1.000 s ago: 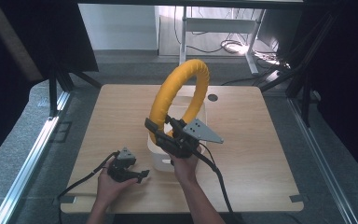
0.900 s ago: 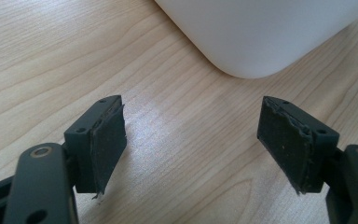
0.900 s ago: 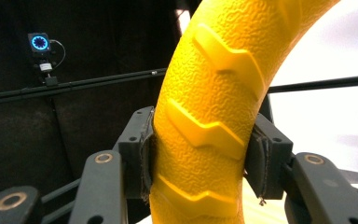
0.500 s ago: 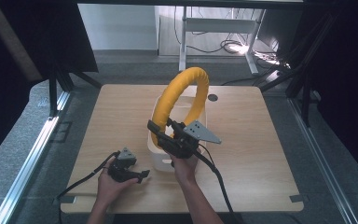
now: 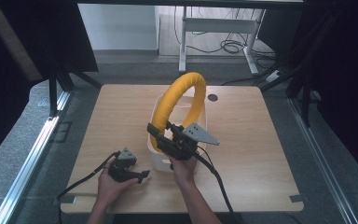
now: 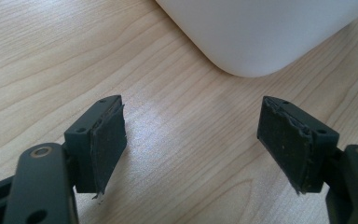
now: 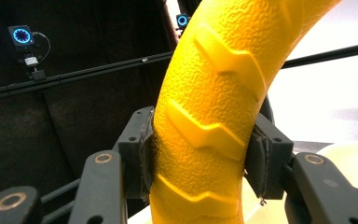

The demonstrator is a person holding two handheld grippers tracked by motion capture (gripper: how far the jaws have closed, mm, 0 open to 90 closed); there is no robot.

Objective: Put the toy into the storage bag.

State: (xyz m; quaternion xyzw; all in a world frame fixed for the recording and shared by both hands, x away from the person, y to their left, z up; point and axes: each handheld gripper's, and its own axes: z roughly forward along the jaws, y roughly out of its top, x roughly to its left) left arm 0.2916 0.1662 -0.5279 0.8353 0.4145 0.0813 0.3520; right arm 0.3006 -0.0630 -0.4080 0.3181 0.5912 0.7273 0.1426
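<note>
At the near left corner of the wooden worktop [image 5: 242,140], the person's left hand [image 5: 111,185] rests with the left gripper [image 5: 140,176] lying low on the surface, its cable trailing off toward the front edge. Seen along that gripper in the left gripper view, its two black fingers [image 6: 103,140] stand wide apart with nothing but bare wood grain between them; they hold nothing, and the rounded corner of the white tub [image 6: 261,32] sits just ahead of them, apart from the pads.

Toward the middle of the worktop, the white tub [image 5: 160,161] stands upright, and a large yellow ring [image 5: 186,93] rises out of it on edge, arching above its rim. The right hand [image 5: 184,170] comes in from the bottom edge and carries the right gripper [image 5: 154,136], raised at the tub's near side, its grey three-cornered plate pointing to the right.

In the right gripper view, the right gripper's fingers [image 7: 142,154] are clamped on the yellow ring [image 7: 214,107], one pad pressed flat against each flank of its pebbled, chevron-ribbed body. The ring fills the gap between the pads completely. Whether the ring's lower end rests on the tub's floor cannot be told.
</note>
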